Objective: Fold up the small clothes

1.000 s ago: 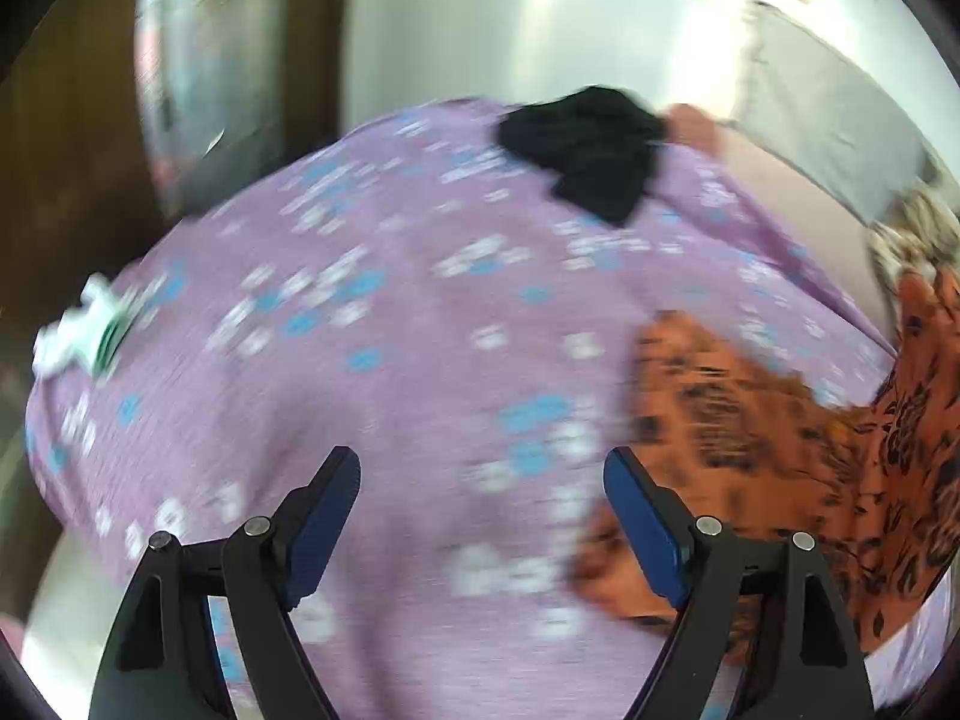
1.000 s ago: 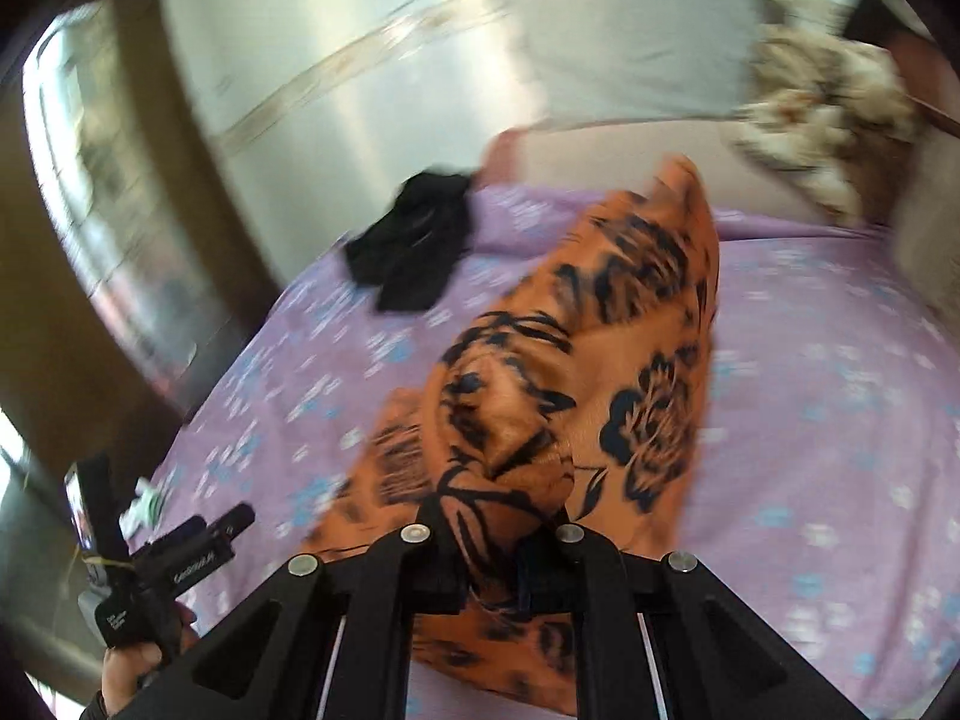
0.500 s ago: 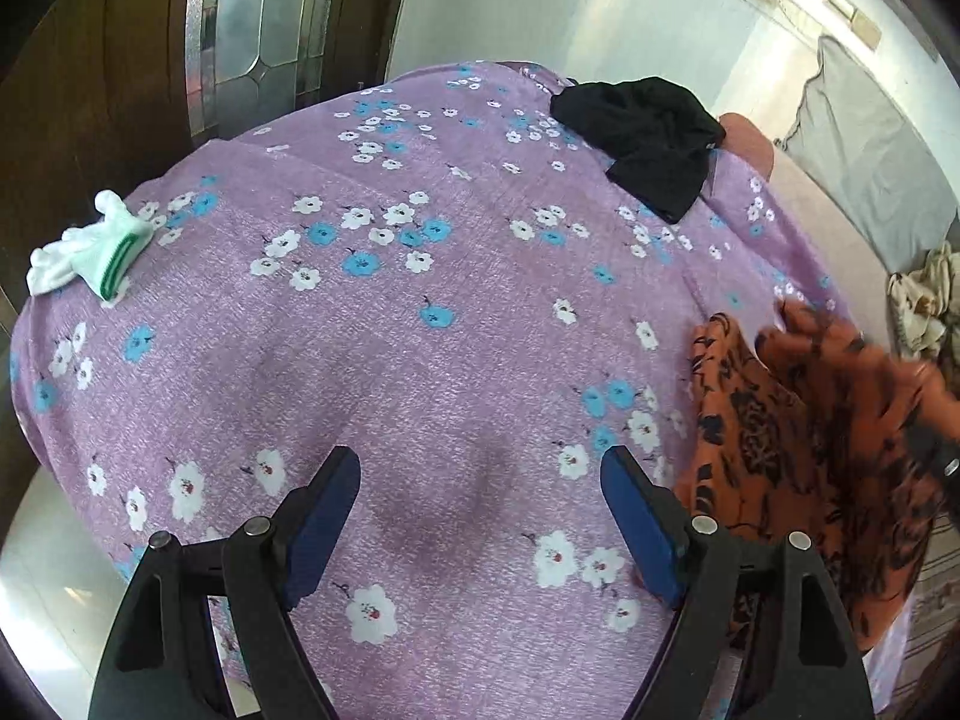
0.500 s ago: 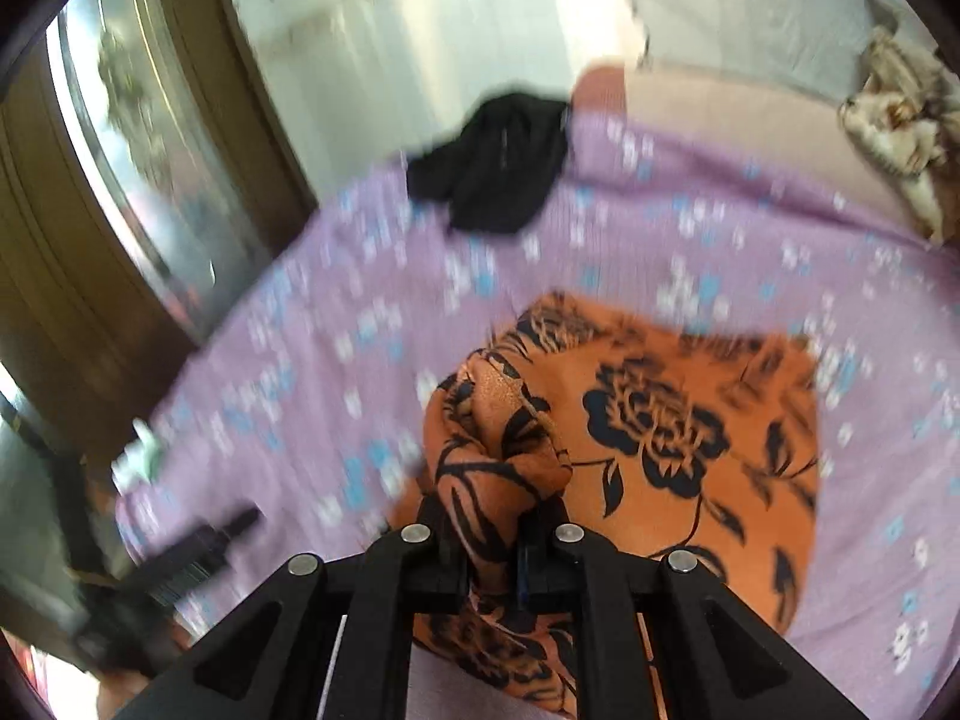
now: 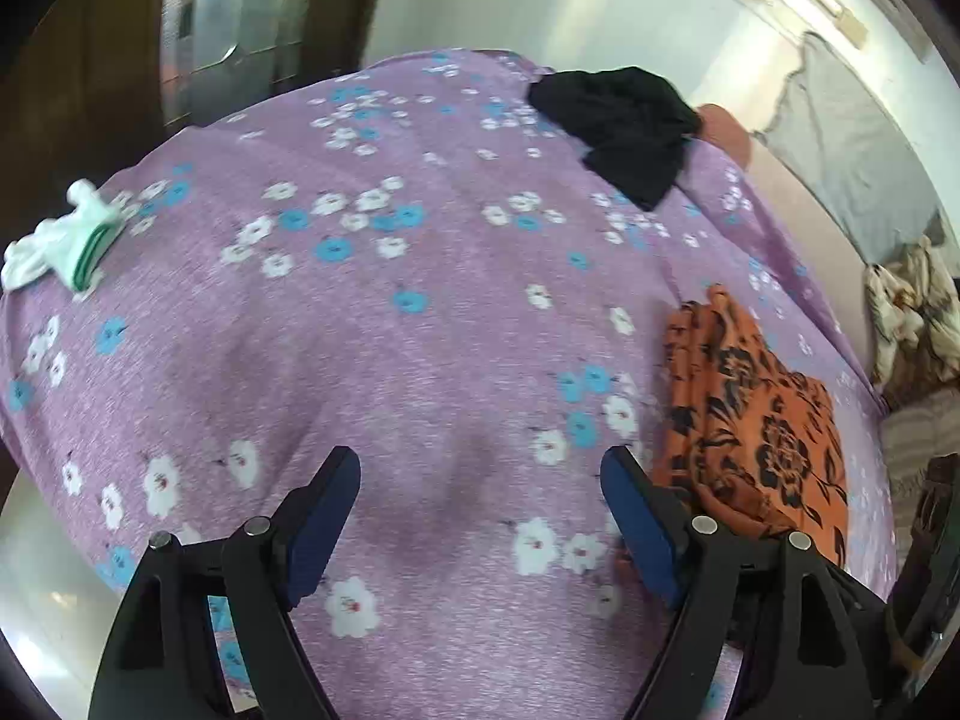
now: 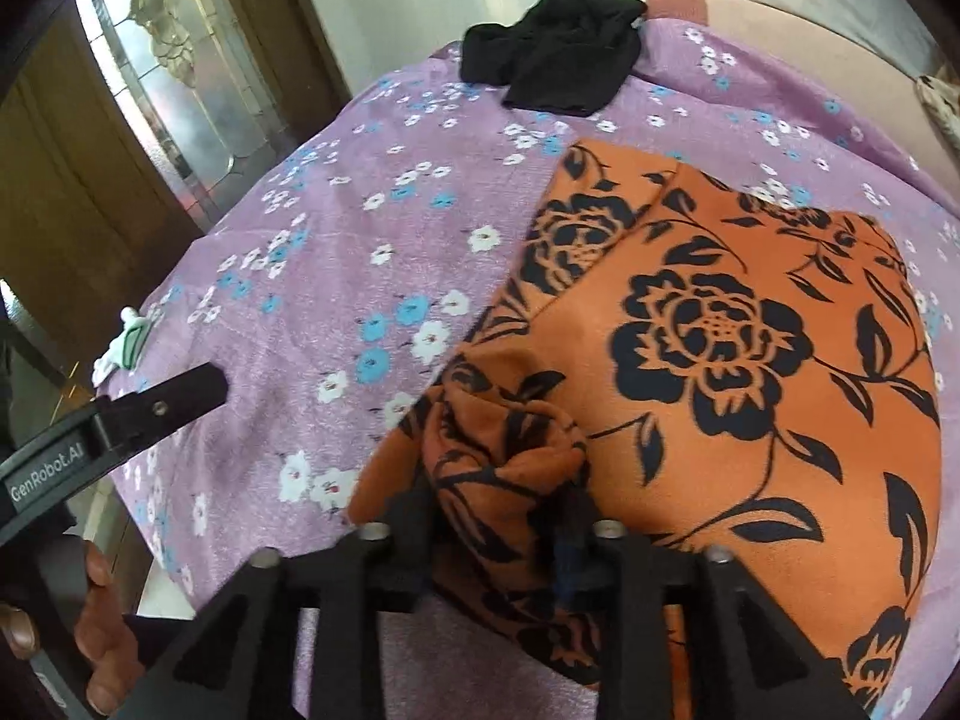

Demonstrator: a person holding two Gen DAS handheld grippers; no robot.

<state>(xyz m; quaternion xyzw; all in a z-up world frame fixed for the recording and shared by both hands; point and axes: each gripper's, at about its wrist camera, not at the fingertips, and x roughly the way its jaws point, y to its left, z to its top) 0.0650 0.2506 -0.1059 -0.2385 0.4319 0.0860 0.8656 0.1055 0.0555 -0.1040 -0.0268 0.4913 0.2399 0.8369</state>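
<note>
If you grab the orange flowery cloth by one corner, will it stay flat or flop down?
Probably flop: the orange flowery cloth lies in soft folds on the purple sheet, bunched between the right tool's fingers. It looks thin, so likely light. It may slide a little.

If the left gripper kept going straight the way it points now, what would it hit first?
Most likely the bare purple floral sheet: the left gripper is open with nothing between its jaws. The orange floral garment lies off to its right, outside that line.
</note>
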